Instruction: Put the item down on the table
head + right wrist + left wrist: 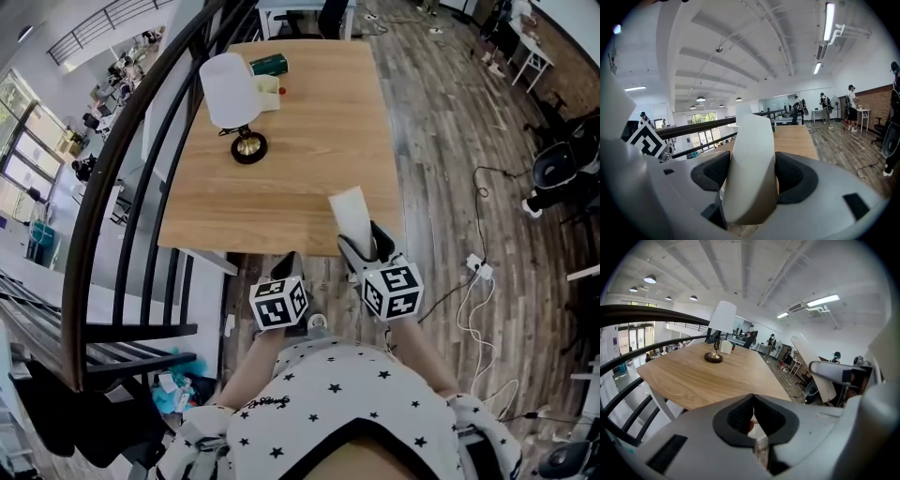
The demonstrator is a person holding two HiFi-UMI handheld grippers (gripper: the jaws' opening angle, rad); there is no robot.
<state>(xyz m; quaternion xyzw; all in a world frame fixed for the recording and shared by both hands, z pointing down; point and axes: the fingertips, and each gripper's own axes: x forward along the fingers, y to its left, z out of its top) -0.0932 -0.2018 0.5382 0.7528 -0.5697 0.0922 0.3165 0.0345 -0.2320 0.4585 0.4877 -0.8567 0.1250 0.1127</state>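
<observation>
A white tapered item (352, 214), shaped like a cup, sticks up from my right gripper (366, 244) over the near right corner of the wooden table (300, 159). In the right gripper view both pads press on the item (752, 159), which fills the gap of the right gripper (751, 177) and tilts slightly. I cannot tell whether its base touches the table. My left gripper (287, 262) hangs just short of the table's front edge, below the tabletop. In its own view the left gripper (753, 401) is shut with nothing between the jaws. The item (813, 369) shows at that view's right.
A table lamp (232, 94) with a white shade stands at the table's far left. Behind it lie a green box (269, 64) and a pale box (268, 94). A black railing (141, 159) runs along the left. Cables (478, 267) lie on the floor at right.
</observation>
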